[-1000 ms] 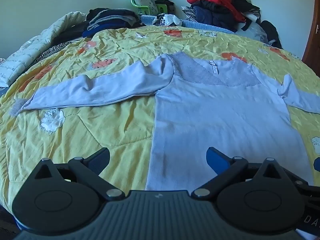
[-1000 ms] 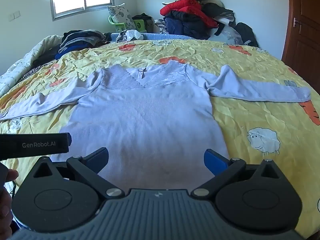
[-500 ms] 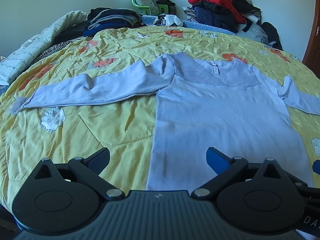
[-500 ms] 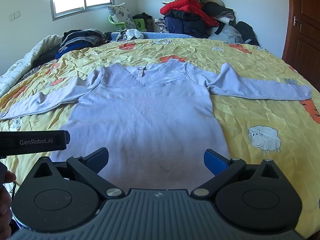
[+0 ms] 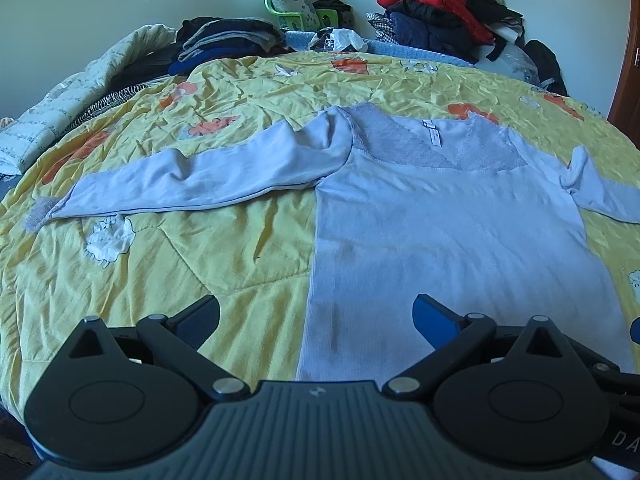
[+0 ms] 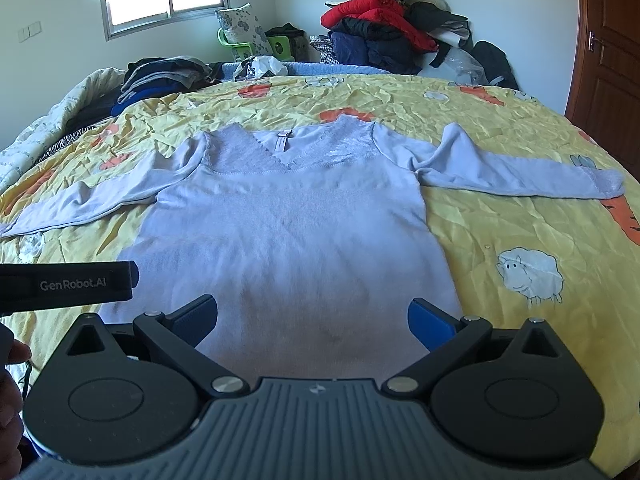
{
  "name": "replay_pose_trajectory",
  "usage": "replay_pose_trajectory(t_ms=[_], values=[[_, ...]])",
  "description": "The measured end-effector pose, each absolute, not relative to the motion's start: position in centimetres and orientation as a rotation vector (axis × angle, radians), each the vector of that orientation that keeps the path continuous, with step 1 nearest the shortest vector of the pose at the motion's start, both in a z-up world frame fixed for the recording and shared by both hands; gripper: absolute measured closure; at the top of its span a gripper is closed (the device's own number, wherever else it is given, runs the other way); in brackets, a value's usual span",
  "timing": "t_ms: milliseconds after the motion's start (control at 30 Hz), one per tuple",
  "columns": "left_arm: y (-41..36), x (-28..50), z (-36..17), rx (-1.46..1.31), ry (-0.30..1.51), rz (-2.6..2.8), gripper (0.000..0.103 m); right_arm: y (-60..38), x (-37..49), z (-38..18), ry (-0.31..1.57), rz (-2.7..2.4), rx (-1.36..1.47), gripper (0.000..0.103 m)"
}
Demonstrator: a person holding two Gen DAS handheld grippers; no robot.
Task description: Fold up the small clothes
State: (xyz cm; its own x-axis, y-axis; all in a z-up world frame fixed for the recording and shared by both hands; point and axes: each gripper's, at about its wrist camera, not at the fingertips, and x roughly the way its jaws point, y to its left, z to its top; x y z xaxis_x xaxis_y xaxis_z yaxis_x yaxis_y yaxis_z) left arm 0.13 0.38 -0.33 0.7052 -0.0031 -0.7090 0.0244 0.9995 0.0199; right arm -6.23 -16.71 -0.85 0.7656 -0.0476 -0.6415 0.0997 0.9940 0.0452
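A pale lilac long-sleeved top (image 5: pixel 448 232) (image 6: pixel 288 236) lies flat on the yellow quilt, neckline away from me, both sleeves spread out sideways. Its left sleeve (image 5: pixel 200 180) reaches far left and its right sleeve (image 6: pixel 520 172) far right. My left gripper (image 5: pixel 316 316) is open and empty above the hem's left corner. My right gripper (image 6: pixel 312 316) is open and empty above the middle of the hem. The left gripper's body (image 6: pixel 68 286) shows at the left edge of the right wrist view.
The yellow cartoon-print quilt (image 5: pixel 160 264) (image 6: pixel 520 248) covers the bed. Folded dark clothes (image 5: pixel 224 40) and a white padded blanket (image 5: pixel 80 92) lie at the far left. A heap of red and dark jackets (image 6: pixel 384 28) stands at the back. A wooden door (image 6: pixel 608 48) is at the right.
Both views have drifted slightly; the top sits a touch farther away in the frames. The top itself has not moved and both grippers stay open.
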Motion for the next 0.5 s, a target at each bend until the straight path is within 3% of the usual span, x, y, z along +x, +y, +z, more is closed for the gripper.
replay_pose_trajectory(t_ms=[500], values=[[0.35, 0.1, -0.65, 0.033, 0.788, -0.017, 0.0, -16.86, -6.33, -1.12, 0.698, -0.079, 0.081, 0.0]])
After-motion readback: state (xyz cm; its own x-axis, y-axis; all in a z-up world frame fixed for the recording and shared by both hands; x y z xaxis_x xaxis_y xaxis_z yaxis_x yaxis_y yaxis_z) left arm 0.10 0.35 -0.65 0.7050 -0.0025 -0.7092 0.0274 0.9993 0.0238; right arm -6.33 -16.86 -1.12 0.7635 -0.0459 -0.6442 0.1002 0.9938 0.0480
